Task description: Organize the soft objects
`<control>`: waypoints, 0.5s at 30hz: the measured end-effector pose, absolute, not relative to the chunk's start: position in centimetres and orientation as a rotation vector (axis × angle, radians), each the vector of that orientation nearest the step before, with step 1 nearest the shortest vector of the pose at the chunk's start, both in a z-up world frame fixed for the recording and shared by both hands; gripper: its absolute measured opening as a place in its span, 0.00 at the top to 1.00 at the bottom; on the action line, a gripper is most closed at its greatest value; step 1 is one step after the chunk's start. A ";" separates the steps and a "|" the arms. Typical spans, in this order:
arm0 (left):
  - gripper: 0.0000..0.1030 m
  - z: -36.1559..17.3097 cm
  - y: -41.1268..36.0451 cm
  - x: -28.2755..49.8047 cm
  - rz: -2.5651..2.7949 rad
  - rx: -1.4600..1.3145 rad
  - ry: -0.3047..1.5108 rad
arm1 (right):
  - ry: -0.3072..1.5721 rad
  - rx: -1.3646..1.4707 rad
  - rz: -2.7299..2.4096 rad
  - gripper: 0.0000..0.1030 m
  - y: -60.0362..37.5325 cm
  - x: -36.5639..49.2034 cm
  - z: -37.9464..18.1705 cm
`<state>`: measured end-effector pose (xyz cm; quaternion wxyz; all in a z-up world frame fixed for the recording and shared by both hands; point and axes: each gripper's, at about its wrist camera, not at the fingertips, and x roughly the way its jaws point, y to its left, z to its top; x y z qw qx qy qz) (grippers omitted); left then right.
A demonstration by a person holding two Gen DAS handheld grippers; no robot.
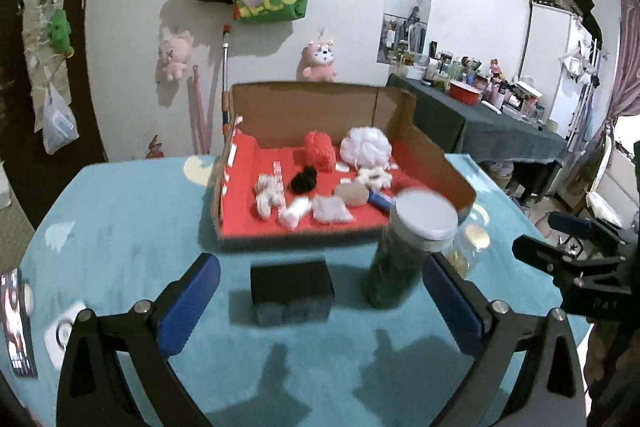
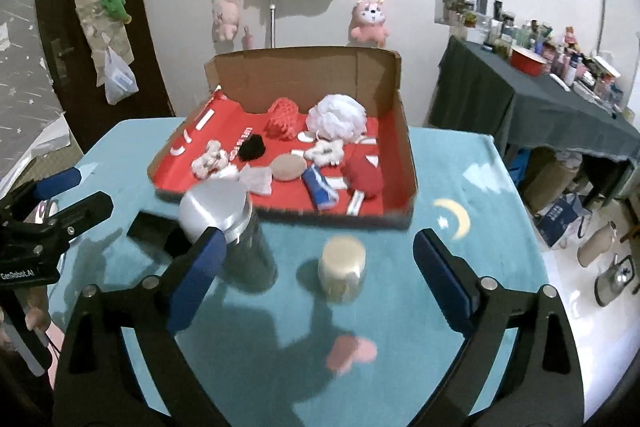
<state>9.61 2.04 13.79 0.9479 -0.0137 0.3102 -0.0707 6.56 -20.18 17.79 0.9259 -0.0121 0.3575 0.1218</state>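
An open cardboard box (image 1: pixel 434 163) (image 2: pixel 404 155) with a red lining stands at the far side of the table. Inside lie a white bath puff (image 1: pixel 366 145) (image 2: pixel 338 117), a red mesh piece (image 1: pixel 318 149) (image 2: pixel 282 117), a black scrunchie (image 1: pixel 304 181) (image 2: pixel 252 147), a beige round sponge (image 1: pixel 352 193) (image 2: pixel 287 167), a blue packet (image 2: pixel 318 187), a red cloth (image 2: pixel 364 177) and white fluffy bits. My left gripper (image 1: pixel 320 263) is open and empty over the near tabletop. My right gripper (image 2: pixel 320 239) is open and empty too, held beside the left one.
In front of the box stand a tall dark jar with a silver lid (image 1: pixel 404 247) (image 2: pixel 236 239), a small cream-lidded jar (image 2: pixel 342 269) and a black block (image 1: pixel 292 285). The teal tablecloth (image 1: pixel 120 227) covers the table. A dark-draped side table (image 2: pixel 560 107) with bottles is on the right.
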 end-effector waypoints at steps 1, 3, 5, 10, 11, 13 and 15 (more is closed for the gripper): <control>0.00 13.1 1.9 9.0 -0.140 -0.031 0.632 | 0.730 -0.027 0.246 0.07 -20.2 5.9 17.4; 0.00 11.9 1.7 8.5 -0.141 -0.044 0.642 | 0.733 -0.030 0.245 0.07 -20.2 4.6 16.1; 0.00 10.3 1.5 8.3 -0.140 -0.056 0.674 | 0.749 -0.028 0.248 0.07 -20.1 3.7 14.6; 0.00 6.2 0.9 8.6 -0.117 -0.050 0.759 | 0.782 -0.049 0.221 0.07 -19.8 2.2 10.9; 0.00 5.5 0.8 8.7 -0.112 -0.054 0.778 | 0.793 -0.050 0.216 0.07 -19.8 2.2 10.1; 0.00 4.1 0.7 8.8 -0.109 -0.056 0.808 | 0.826 -0.031 0.215 0.07 -19.9 2.2 8.4; 0.00 3.2 0.6 8.9 -0.099 -0.048 0.827 | 0.854 -0.026 0.212 0.07 -20.0 2.4 7.1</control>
